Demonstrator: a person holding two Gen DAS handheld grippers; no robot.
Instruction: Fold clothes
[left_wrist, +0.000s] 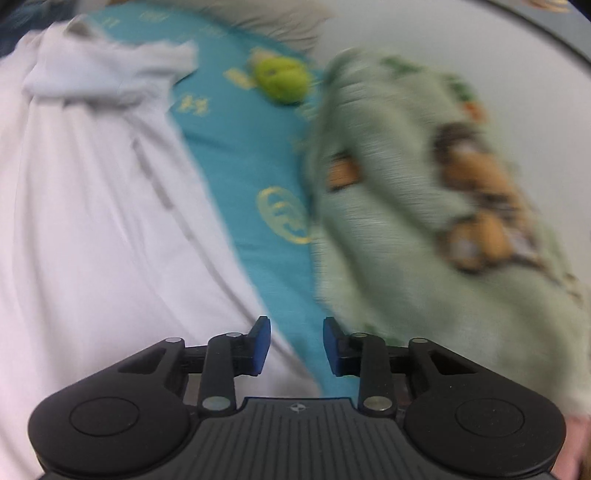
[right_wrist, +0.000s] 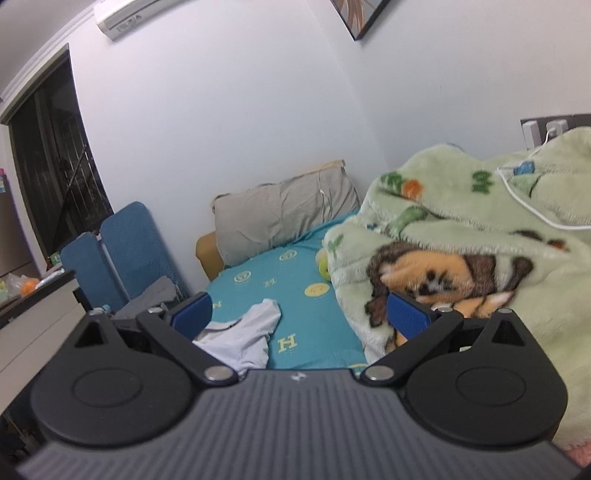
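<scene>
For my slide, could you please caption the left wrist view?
Left gripper, jaws apart and empty, over a white garment beside a green blanket on a teal sheet.

white garment (left_wrist: 92, 192), teal sheet (left_wrist: 236, 147) yellow motifs, green blanket (left_wrist: 388, 229)

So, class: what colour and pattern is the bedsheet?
Teal with yellow motifs, clearest in the right wrist view: bedsheet.

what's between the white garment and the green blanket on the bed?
Bare teal sheet runs between the white garment and the green blanket; a yellow-green ball sits at the far end of that strip. Left wrist view shows it best.
</scene>
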